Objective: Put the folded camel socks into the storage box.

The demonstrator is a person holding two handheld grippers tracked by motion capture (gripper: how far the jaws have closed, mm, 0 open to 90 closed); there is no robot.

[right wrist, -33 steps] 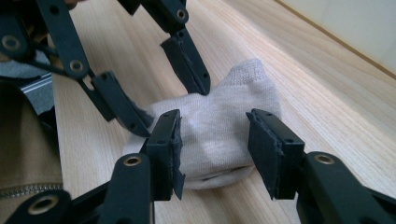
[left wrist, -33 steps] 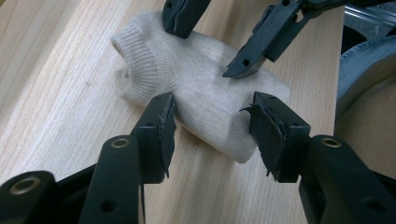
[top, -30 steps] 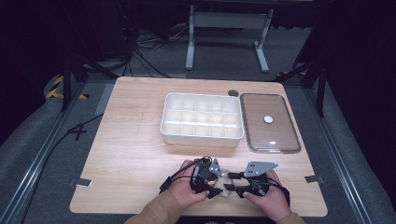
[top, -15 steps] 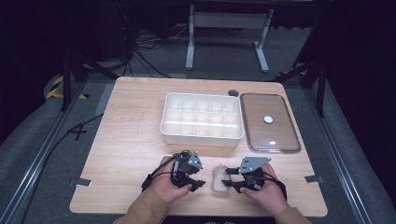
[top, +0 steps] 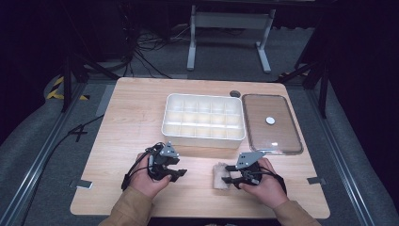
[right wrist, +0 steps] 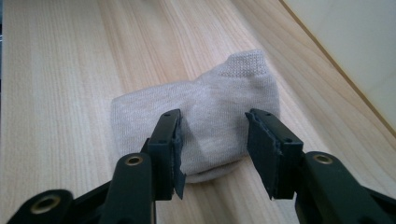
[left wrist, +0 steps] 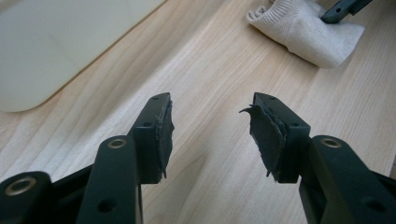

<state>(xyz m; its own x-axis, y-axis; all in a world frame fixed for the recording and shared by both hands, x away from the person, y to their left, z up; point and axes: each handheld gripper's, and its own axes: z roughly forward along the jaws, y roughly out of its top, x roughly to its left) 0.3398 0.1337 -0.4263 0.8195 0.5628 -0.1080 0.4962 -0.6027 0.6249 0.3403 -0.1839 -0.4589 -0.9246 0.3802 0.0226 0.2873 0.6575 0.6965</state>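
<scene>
Sock (top: 219, 174), cream and folded into a small bundle, lies on the wooden table (top: 131, 117) near its front edge, at about five o'clock from the table's middle in the high view. The right gripper (top: 227, 174) sits at the sock's three o'clock side, its jaws reaching over the cloth. In the right gripper view the two jaws stand partly apart with the bundle (right wrist: 205, 116) between them; whether the pads actually press on the knit cannot be told, and the sock rests flat on the wood.

The left gripper (top: 181, 173) is at nine o'clock from the sock, well apart from it, with bare table between. Its jaws are spread wide with nothing between them, as the left gripper view shows, where the sock (left wrist: 306, 30) lies off at one o'clock with a tip of the other gripper on it.

A white compartment tray (top: 203, 117) sits at twelve o'clock from both hands, its near wall close to the grippers but not touching them. Just beside it at three o'clock lies a clear flat lid (top: 271, 123) with a small white disc (top: 270, 120) on it. A dark round hole (top: 235, 93) marks the table behind the tray. Nothing stands between the right gripper and the sock.
</scene>
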